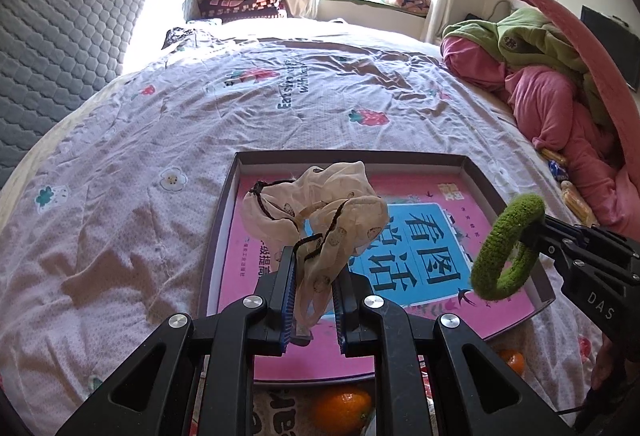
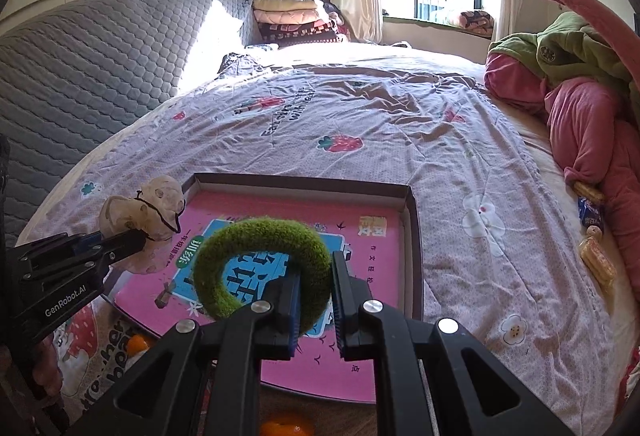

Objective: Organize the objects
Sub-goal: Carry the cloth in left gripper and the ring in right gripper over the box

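Note:
My left gripper point(image 1: 314, 260) is shut on a beige printed cloth scrunchie with a dark cord point(image 1: 320, 211) and holds it above a shallow box lid point(image 1: 348, 155) with a pink and blue printed bottom. The scrunchie also shows in the right wrist view point(image 2: 144, 211). My right gripper point(image 2: 314, 268) is shut on a fuzzy green ring point(image 2: 260, 260), also held above the box; the ring shows at the right of the left wrist view point(image 1: 506, 248). The box rim also shows in the right wrist view point(image 2: 304, 181).
The box lies on a bed with a pink strawberry-print cover point(image 1: 280, 83). Oranges point(image 1: 340, 410) lie under the grippers near the front. Pink and green bedding point(image 1: 552, 83) is piled at the right, with snack packets point(image 2: 596, 260) beside it. A grey quilted headboard point(image 1: 60, 35) stands left.

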`<state>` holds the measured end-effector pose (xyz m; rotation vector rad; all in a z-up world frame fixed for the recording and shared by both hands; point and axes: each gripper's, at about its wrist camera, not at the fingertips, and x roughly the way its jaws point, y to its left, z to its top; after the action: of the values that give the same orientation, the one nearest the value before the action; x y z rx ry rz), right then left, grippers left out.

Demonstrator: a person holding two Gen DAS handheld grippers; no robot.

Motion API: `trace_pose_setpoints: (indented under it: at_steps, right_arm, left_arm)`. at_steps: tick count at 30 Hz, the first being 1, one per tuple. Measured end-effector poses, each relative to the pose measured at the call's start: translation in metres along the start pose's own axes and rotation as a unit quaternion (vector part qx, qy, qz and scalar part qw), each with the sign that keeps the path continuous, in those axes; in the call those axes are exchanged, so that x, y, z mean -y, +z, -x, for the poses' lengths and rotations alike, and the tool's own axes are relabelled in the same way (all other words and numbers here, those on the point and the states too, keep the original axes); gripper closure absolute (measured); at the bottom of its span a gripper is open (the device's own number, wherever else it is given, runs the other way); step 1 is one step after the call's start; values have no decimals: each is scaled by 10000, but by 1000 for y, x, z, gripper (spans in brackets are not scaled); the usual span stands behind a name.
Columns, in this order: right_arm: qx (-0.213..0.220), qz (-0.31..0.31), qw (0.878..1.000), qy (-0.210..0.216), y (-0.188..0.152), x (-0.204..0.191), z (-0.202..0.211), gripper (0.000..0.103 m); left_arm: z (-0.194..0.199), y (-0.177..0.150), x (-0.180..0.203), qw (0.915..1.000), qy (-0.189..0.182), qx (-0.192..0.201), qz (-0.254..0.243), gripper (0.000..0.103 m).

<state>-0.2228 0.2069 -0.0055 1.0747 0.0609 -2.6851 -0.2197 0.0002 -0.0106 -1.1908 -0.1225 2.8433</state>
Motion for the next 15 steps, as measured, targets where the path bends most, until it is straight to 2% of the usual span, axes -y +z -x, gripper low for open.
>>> trace_pose_setpoints:
  at_steps: [15]
  right_arm:
    - [-751, 3, 9968, -258, -18, 9, -36, 89]
  left_arm:
    - [-23, -14, -3, 9996, 52, -278, 20, 86]
